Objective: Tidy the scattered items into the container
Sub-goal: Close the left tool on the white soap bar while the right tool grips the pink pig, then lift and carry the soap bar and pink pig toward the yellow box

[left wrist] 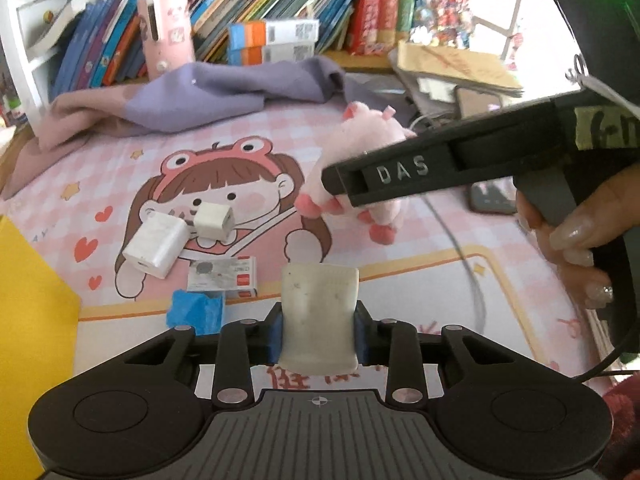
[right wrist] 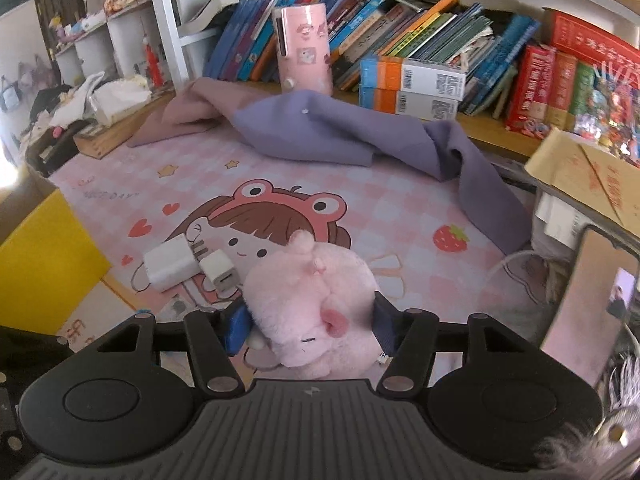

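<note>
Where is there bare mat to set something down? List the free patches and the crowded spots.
Free: the pink mat between the purple cloth and the strawberry print, and the strip from the star prints to the yellow container. Crowded: mid-mat by the two white chargers, and the right edge by the phone.

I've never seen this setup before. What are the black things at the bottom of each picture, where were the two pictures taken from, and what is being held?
No robot: a person holds two hand-held grippers, each with a camera looking along its fingers. The left gripper is shut on a flat off-white rubbery piece. The right gripper clamps a pink plush toy. On the pink cartoon desk mat lie two white charger plugs, a small grey card box and blue tape. The yellow container sits left.
</note>
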{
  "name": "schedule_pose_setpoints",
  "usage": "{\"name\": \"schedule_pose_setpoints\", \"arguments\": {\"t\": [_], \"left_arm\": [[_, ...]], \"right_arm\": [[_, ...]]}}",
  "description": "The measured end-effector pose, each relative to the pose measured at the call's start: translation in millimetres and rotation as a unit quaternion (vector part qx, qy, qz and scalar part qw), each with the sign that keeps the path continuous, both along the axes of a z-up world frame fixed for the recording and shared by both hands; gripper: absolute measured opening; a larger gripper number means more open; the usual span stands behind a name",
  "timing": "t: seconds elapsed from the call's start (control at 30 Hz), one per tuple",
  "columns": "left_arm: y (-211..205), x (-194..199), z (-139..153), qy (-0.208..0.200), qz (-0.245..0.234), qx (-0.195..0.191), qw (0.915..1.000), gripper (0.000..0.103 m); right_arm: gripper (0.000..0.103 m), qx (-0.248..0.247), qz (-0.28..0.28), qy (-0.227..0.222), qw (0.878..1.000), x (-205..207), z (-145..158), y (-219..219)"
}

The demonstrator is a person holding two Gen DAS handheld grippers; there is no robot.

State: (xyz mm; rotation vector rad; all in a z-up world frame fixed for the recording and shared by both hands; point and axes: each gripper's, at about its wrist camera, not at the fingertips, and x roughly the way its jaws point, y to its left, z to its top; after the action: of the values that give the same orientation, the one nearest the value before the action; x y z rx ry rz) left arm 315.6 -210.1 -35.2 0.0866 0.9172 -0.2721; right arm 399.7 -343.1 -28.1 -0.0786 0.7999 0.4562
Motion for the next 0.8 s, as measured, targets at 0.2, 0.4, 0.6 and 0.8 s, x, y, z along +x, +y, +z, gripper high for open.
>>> {"name": "schedule_pose_setpoints", "arguments": {"t": [0.2,0.4,0.6,0.8], "left_arm": [[10,-27,18,-0.018,-0.009,-0.001,0.9998,0.031],[28,-56,33,-0.040,-0.001,-0.021,0.9990,0.031],[49,-83,47,-0.060,-0.006,-0.035,0.9976,0.031],[70,-111,55,-0.079,-0.005,-0.052,0.9955,0.030]], "right_arm": [[0.058,0.011,-0.004,-0.003,1.000,-36,14,-5],[0.058,0.010,-0.009,-0.022,1.000,-77,32,-4],[0.058,0.012,-0.019,-0.036,0.999,-120,46,4],[0.058,0.008,-0.038,-0.045,0.998,-158,55,16]]}}
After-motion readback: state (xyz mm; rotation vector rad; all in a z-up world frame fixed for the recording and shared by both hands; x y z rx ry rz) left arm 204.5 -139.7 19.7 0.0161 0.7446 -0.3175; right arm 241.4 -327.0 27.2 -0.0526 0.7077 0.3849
